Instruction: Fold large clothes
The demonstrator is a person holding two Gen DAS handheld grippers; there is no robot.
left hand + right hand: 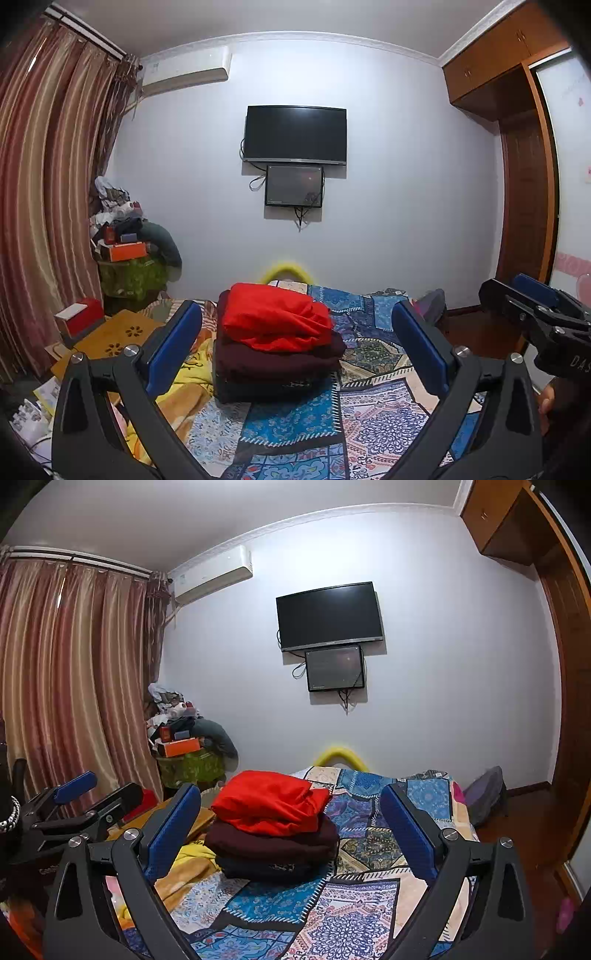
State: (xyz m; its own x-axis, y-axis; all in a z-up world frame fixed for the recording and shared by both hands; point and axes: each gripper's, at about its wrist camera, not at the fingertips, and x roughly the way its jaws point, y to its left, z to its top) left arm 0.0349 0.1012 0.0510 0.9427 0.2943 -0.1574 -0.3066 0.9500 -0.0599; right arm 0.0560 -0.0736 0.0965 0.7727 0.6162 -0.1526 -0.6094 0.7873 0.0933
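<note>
A stack of folded clothes sits on the bed, with a red garment [275,317] [269,799] on top, a maroon one [277,360] [273,840] under it and a dark one [266,387] at the bottom. My left gripper [295,306] hovers in front of the stack, open and empty, its blue pads [173,347] wide apart. My right gripper [291,790] is likewise open and empty before the stack. Each gripper shows at the edge of the other's view: the right gripper [517,295] and the left gripper [99,792]. Neither touches the clothes.
The bed carries a blue patchwork bedspread [369,424] and a yellow blanket [188,387] left of the stack. A wooden lap table [122,332] with a red box [81,314] lies at the left. Corner clutter [129,236], curtains, a wall TV [295,134], a wardrobe [524,184] and a backpack [484,794] surround the bed.
</note>
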